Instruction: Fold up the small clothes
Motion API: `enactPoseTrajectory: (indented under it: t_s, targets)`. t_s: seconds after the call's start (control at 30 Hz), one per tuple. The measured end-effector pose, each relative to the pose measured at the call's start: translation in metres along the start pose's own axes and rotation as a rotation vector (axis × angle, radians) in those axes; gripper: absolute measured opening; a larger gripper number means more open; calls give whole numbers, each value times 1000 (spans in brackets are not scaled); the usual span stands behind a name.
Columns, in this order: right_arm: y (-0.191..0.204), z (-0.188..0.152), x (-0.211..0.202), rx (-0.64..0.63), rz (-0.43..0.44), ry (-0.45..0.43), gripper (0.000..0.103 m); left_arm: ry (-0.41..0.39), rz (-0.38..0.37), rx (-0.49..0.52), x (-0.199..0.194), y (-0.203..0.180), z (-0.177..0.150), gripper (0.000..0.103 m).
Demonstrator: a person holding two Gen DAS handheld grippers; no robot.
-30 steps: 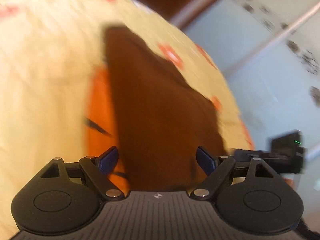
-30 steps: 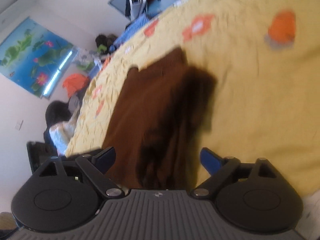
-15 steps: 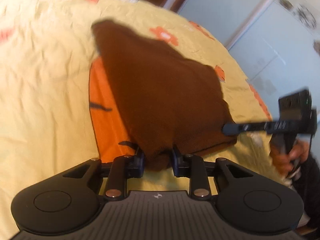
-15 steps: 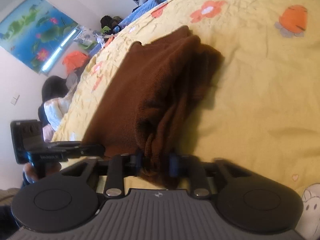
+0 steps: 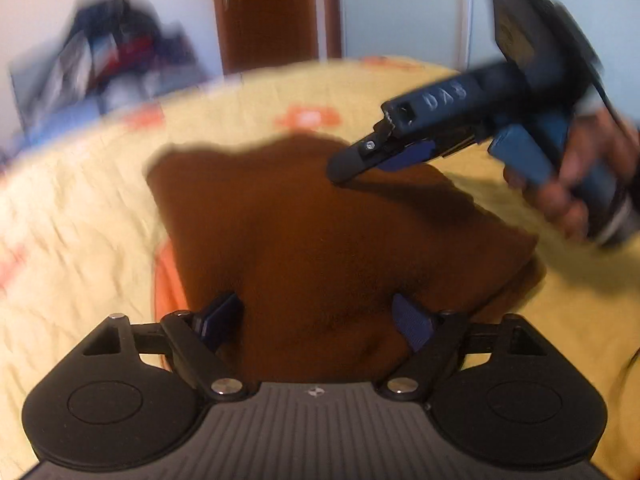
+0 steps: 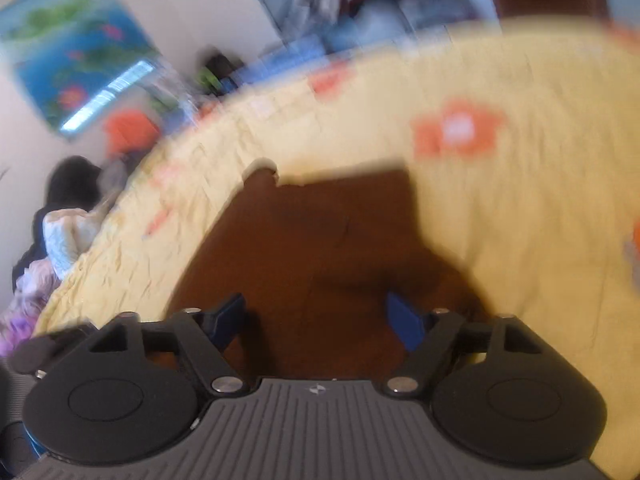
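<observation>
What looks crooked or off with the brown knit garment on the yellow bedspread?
The brown knit garment lies lopsided: its near right corner is bunched, its outline uneven on the yellow bedspread. Both grippers' jaws are opening; nothing is gripped.

Bed under a yellow cover (image 5: 80,208) with orange flower prints, dark wooden door (image 5: 272,12) beyond its far edge, pale wall panels right of the door, blurred heap of clothes (image 5: 108,64) left of the door, blue lotus poster (image 6: 76,48) on the white wall
</observation>
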State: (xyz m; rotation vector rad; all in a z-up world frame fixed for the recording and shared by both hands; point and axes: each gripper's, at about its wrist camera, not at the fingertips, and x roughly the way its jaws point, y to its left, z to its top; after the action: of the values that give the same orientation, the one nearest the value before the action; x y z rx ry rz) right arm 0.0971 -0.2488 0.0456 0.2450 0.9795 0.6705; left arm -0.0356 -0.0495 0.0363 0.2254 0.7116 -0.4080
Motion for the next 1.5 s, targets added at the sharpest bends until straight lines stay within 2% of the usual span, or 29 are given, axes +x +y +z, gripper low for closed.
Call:
enactPoseTrajectory:
  t_s: [0.03,0.1,0.2,0.27,0.33,0.43,0.5,0.53,0.57,0.6,0.67,0.77,0.87,0.93,1.0,1.1,1.2,1.27,1.33,1.37,1.4,1.43,1.47,1.5]
  targets:
    - [-5,0,-4,34,6,-5,68,-6,1,9,-3,-1,-3,85]
    - [-5,2,-11,42,-2,32,68,-1,-23,-32,-4,7,-1,85]
    - [20,23,-9,-4,-61,75,70,3,-34,-53,-2,12,0,89]
    - [40,41,-6,-54,1,41,72,5,-26,-43,-3,10,0,91]
    - [63,59,12,-97,41,39,80,6,-24,-44,-3,7,-1,91]
    - [81,75,66,-150,31,128,79,9,-27,-48,0,7,1,91]
    - [80,71,110,-189,-41,204,79,10,-26,-49,2,5,2,91]
    - [76,64,127,-216,-82,228,86,10,-25,-52,2,6,3,91]
    - [75,59,130,-274,-65,169,93,11,-27,-54,4,7,4,91]
    - [72,56,133,-270,-40,170,101,12,-27,-55,4,7,3,91]
    - [74,55,134,-275,-48,165,102,11,-29,-52,4,6,4,91]
    - [88,51,132,-350,-104,172,102,10,-30,-50,3,6,3,91]
    - [86,52,101,-253,-99,124,101,7,-28,-56,3,9,3,91]
    - [78,50,68,-166,-37,57,101,7,-24,-61,-2,10,3,91]
    - [65,42,27,-83,9,-11,103,1,-36,-119,-12,21,6,91]
    - [31,18,-31,65,69,-67,103,-14,-134,-362,-30,69,1,91]
    - [-12,-16,-69,232,43,-46,103,63,-263,-687,-19,123,-18,91]
    - [-32,-42,-82,311,33,-26,103,106,-338,-803,-5,137,-28,90]
    - [-42,-62,-79,376,78,37,95,104,-392,-816,-1,134,-27,90]
    - [-41,-71,-73,381,97,69,94,124,-452,-825,4,129,-26,88]
    - [-36,-75,-73,356,112,51,94,146,-517,-827,8,123,-24,86]
    - [-32,-77,-68,356,132,72,88,174,-552,-807,13,113,-22,86]
    - [-28,-78,-61,365,160,89,84,182,-552,-770,14,104,-20,81]
    - [-24,-78,-55,367,185,111,73,185,-528,-730,12,98,-17,76]
